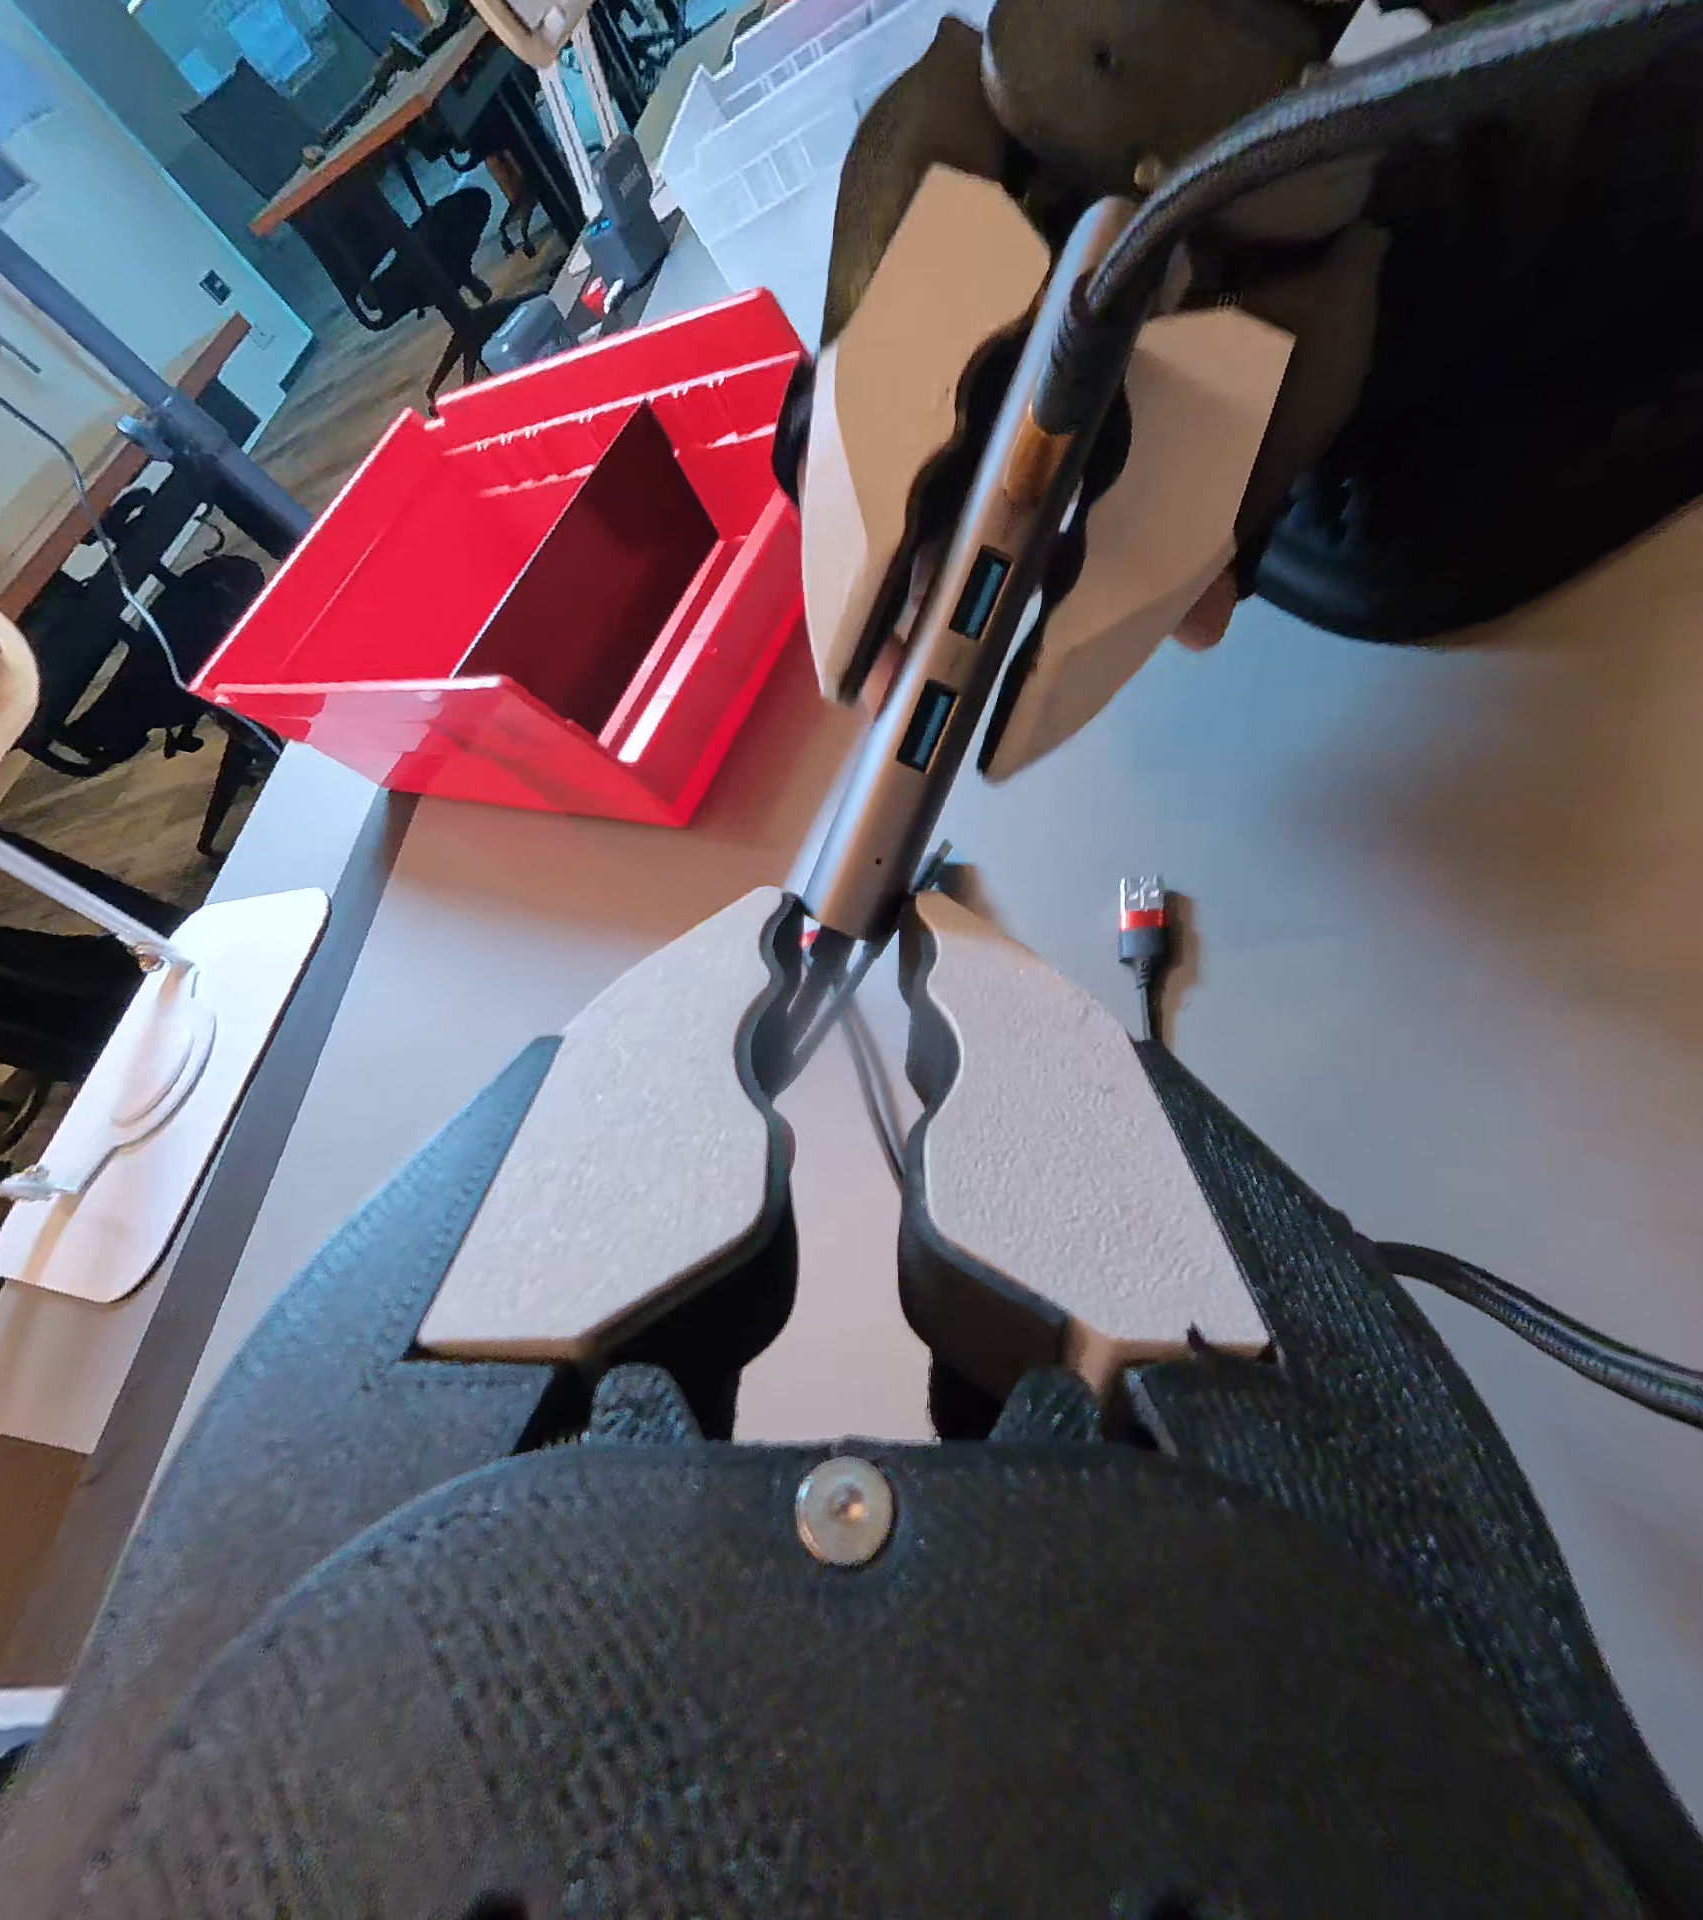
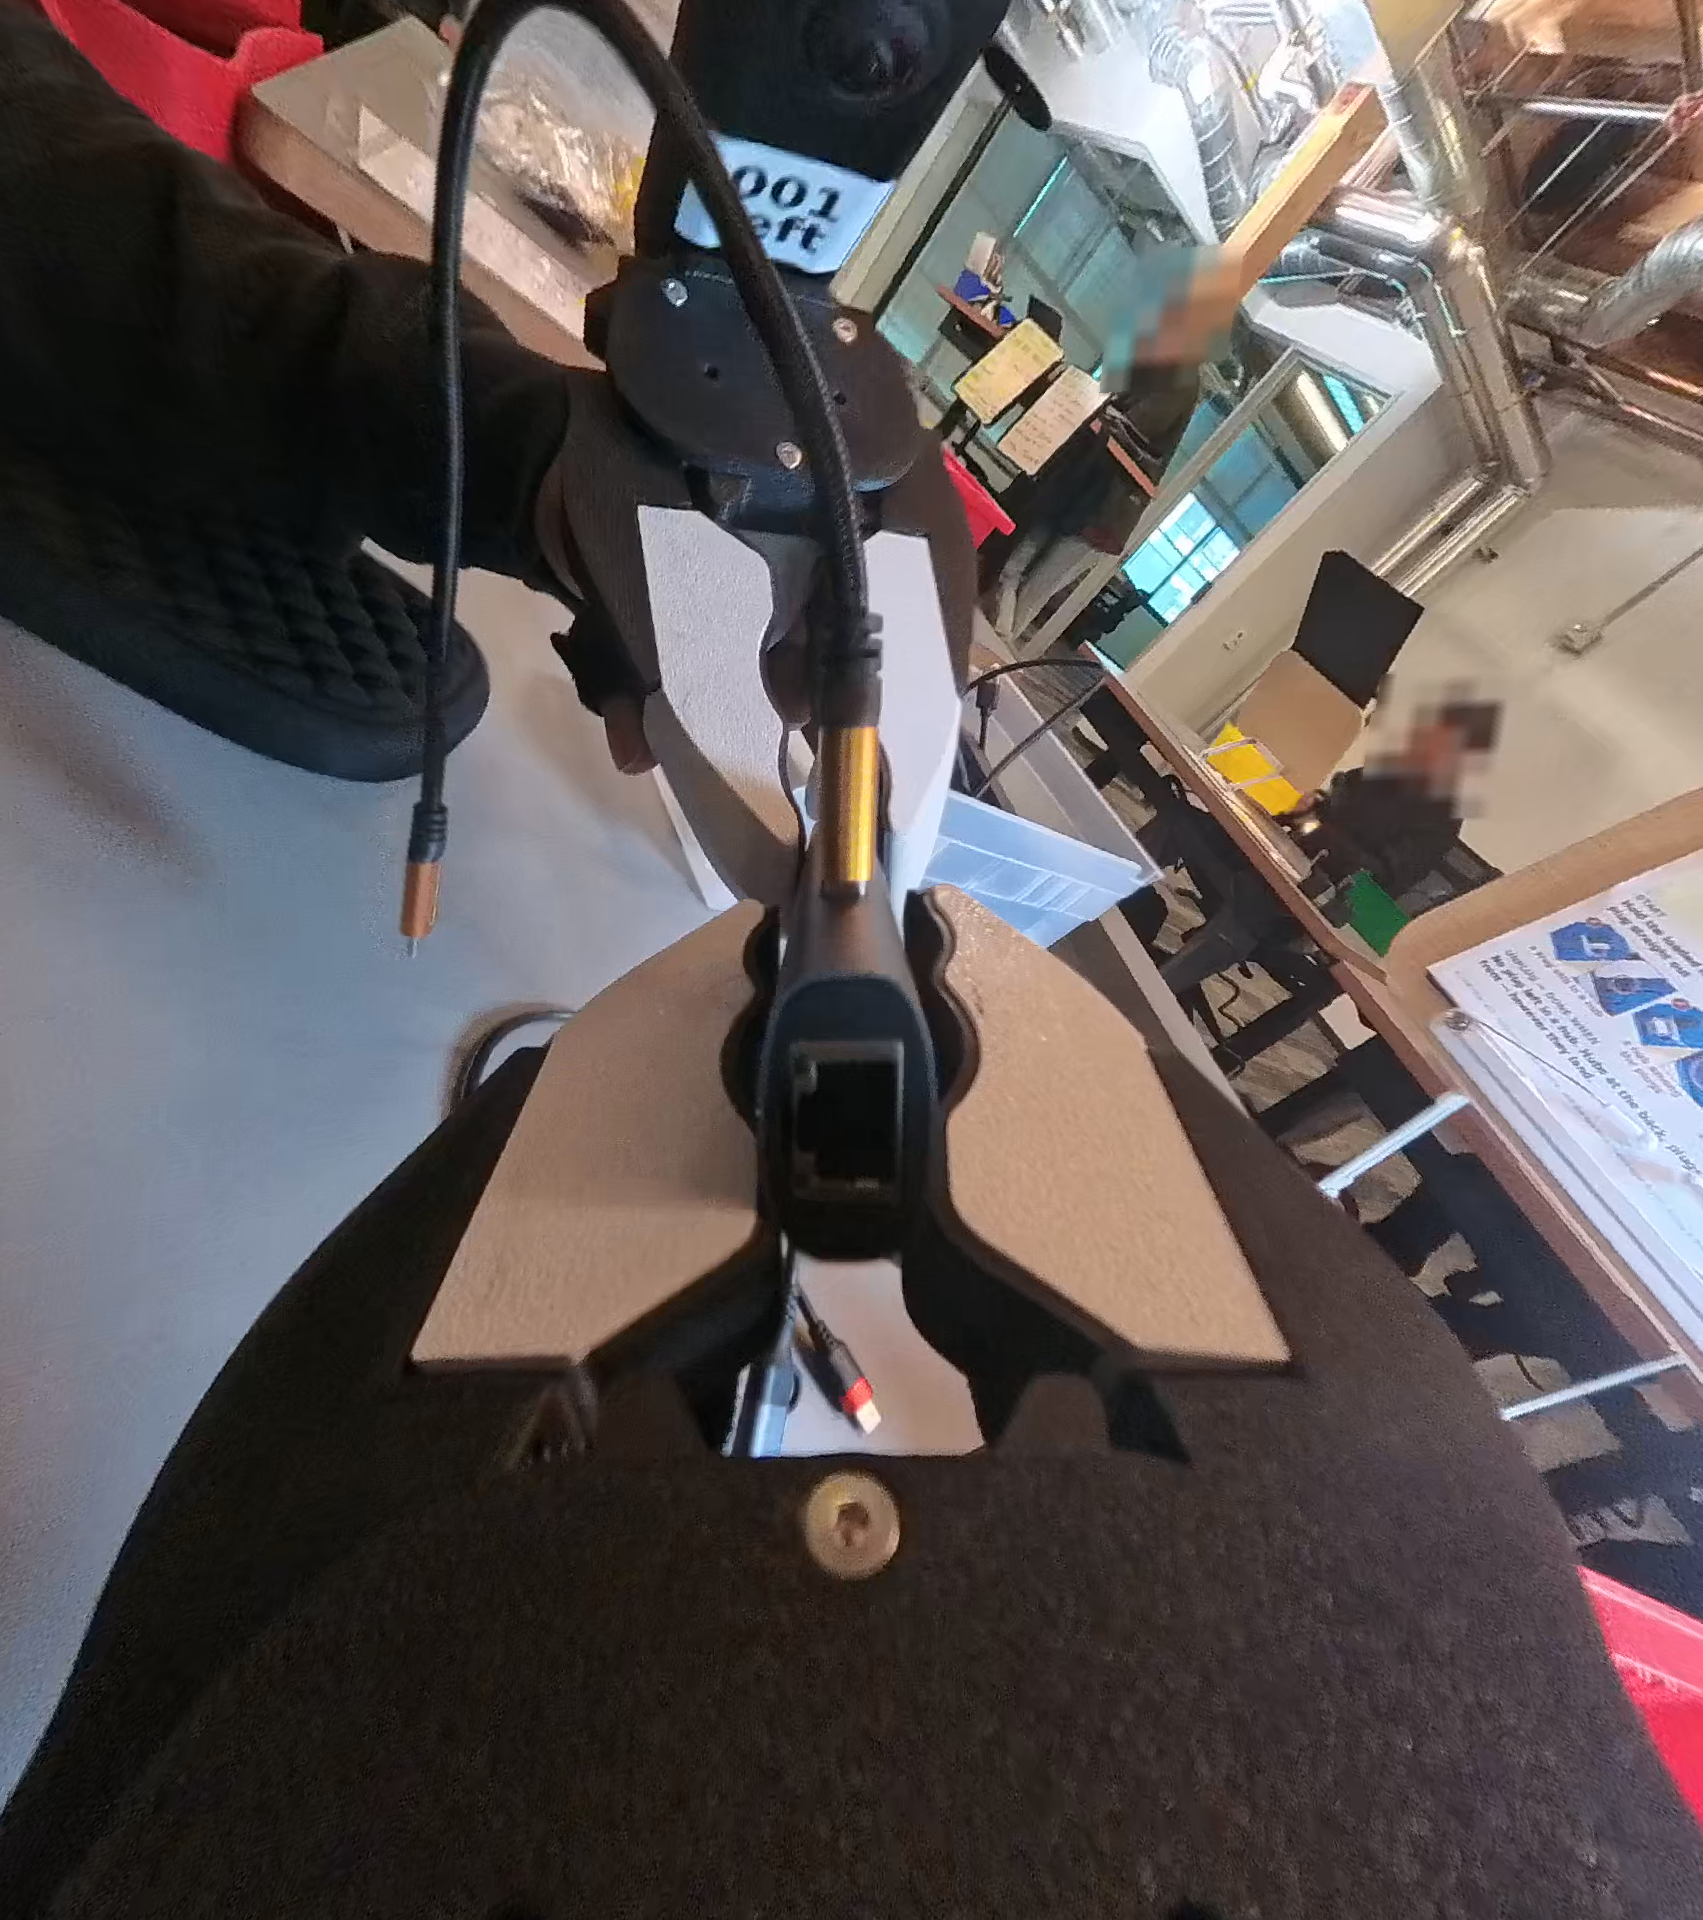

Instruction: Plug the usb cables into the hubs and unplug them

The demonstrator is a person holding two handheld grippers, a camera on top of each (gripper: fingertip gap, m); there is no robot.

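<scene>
A slim grey hub [image 1: 883, 821] is held in the air between both grippers. My right gripper [image 2: 847, 920] is shut on its flat sides near the end with the square port [image 2: 847, 1127]; it also shows in the left wrist view [image 1: 930, 727]. A gold plug [image 1: 1034, 457] on a black braided cable [image 2: 795, 343] sits in a side port; two blue ports beside it are free. My left gripper [image 1: 847, 920] is closed on the hub's other end, where its own thin lead comes out. The braided cable's small copper plug [image 2: 419, 894] hangs loose.
A red-banded USB plug [image 1: 1143, 914] with a black lead lies on the grey table [image 1: 1449, 1091]. An open red box [image 1: 514, 623] stands at the table's far left edge. A clear tray [image 2: 1023, 873] and a printed sheet [image 2: 1657, 1091] are to the right. Left and right tips are no more than a few centimetres apart.
</scene>
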